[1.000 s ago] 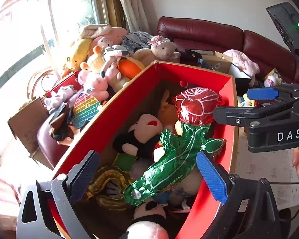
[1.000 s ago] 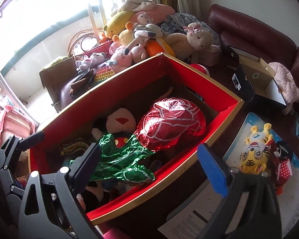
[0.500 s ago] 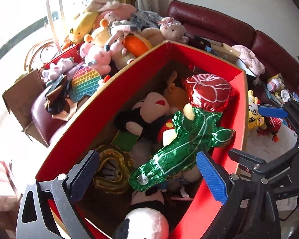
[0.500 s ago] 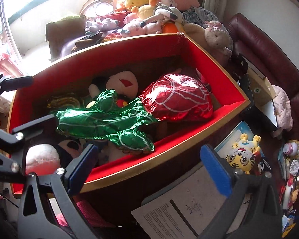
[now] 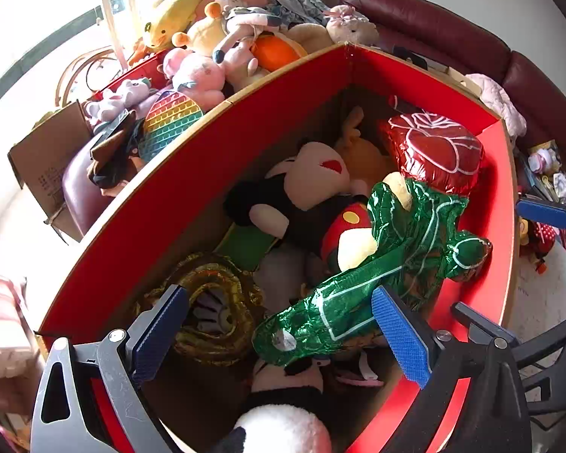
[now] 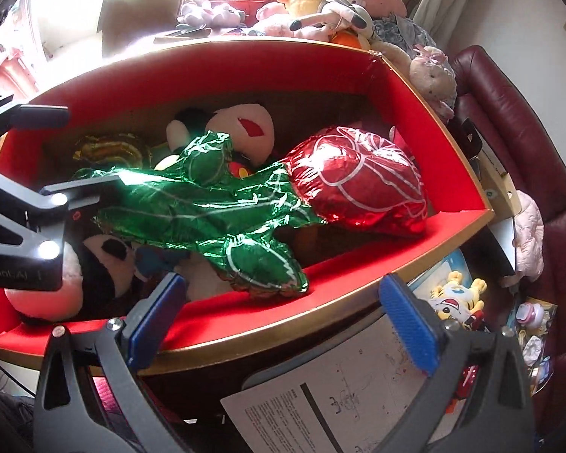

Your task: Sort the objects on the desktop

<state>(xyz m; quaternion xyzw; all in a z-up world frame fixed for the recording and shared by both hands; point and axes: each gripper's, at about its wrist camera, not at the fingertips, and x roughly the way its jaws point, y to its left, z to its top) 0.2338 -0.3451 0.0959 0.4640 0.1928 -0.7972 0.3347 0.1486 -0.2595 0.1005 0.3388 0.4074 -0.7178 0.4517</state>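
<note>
A foil rose balloon (image 5: 396, 234) with a red bloom (image 6: 362, 185) and green stem (image 6: 222, 211) lies in the big red box (image 5: 192, 188), on top of a mouse plush (image 5: 313, 185) and a gold foil balloon (image 5: 211, 305). My left gripper (image 5: 279, 336) hovers open over the box's near end, its blue pads either side of the stem's tip without touching it. My right gripper (image 6: 283, 321) is open above the box's front wall (image 6: 320, 302), holding nothing. The right gripper also shows at the right edge of the left wrist view.
A pile of plush toys (image 5: 222, 41) and a rainbow pop mat (image 5: 169, 120) lie beyond the box. A dark red sofa (image 6: 517, 128) stands behind. On the table right of the box are a tiger plush (image 6: 452, 298), printed paper (image 6: 320, 400) and small clutter.
Both grippers have drawn back and swung round the box. The rose balloon stays lying in the box, free of both grippers.
</note>
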